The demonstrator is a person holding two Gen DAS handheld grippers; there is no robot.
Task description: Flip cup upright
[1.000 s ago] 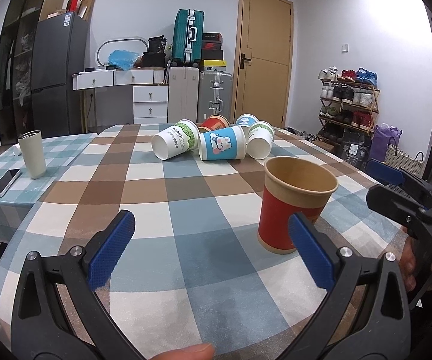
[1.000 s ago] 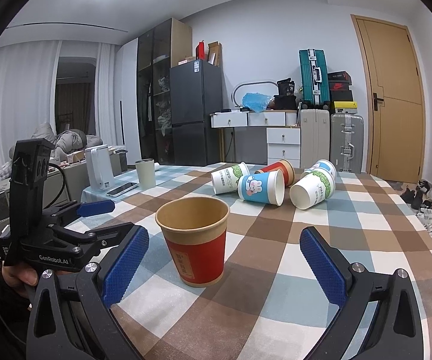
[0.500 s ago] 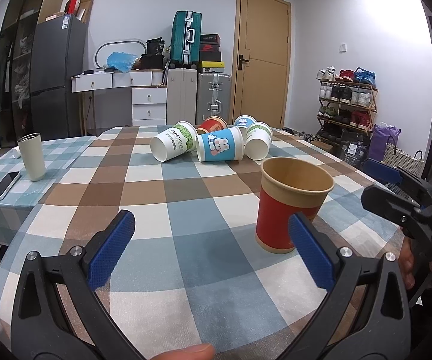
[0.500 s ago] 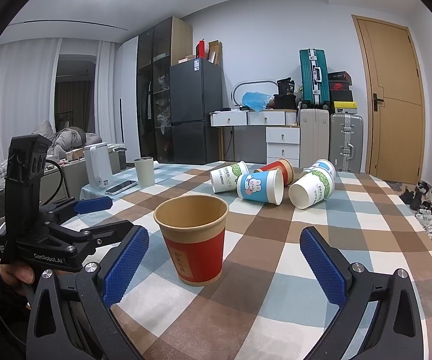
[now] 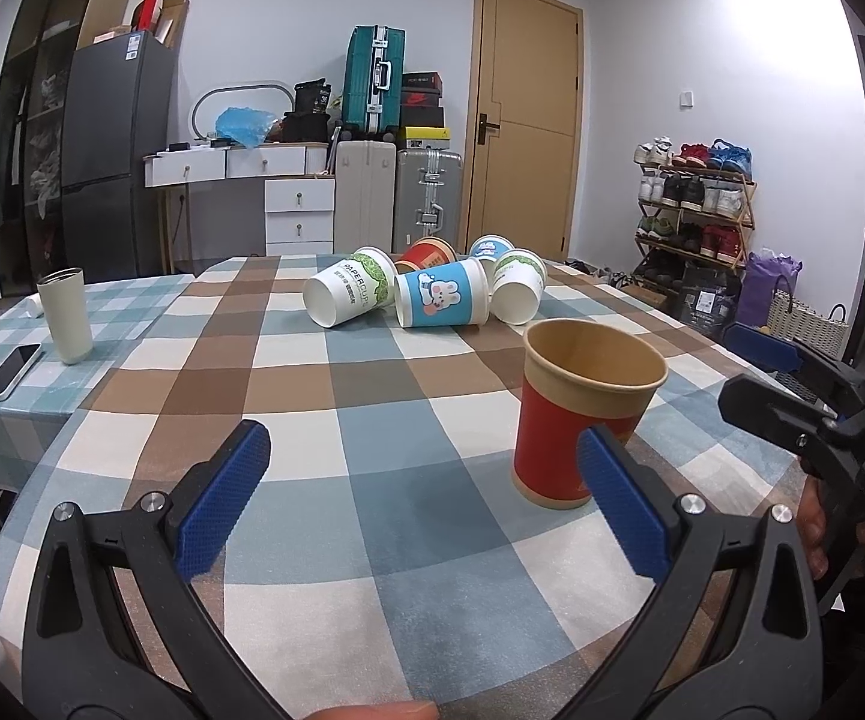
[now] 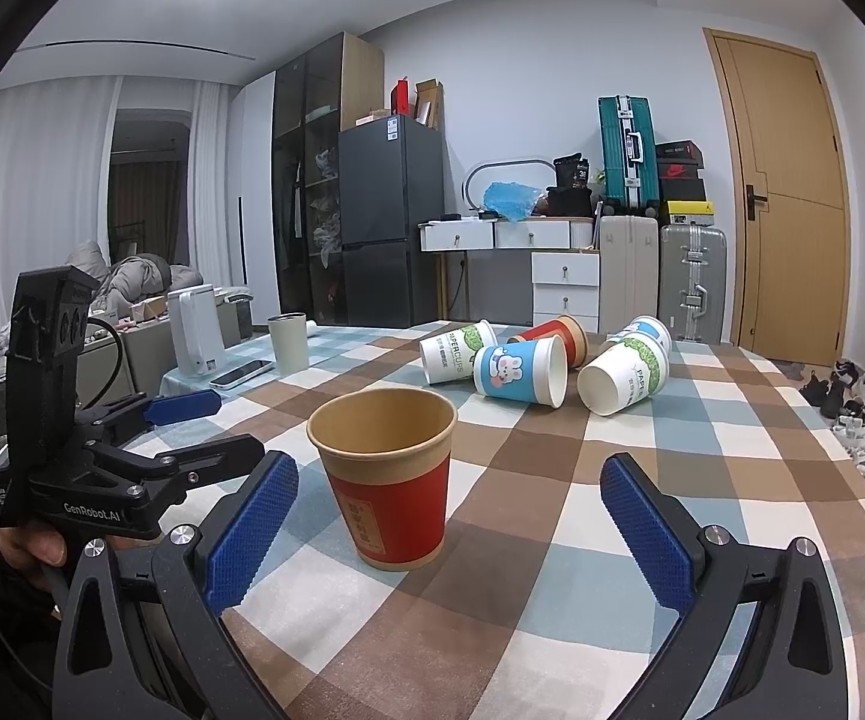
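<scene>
Five cups (image 6: 519, 373) lie tipped beyond the upright red cup (image 6: 393, 485), nearer the wide-open, empty right gripper (image 6: 447, 531).

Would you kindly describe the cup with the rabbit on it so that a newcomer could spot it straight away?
Start at the checked tablecloth and look to its far end, where a cluster of paper cups lies tipped over. The rabbit cup lies on its side at the front middle of that cluster, behind the upright red cup. It alone has a sky-blue wall with a white cartoon rabbit; its neighbours are white with green print or red.
</scene>
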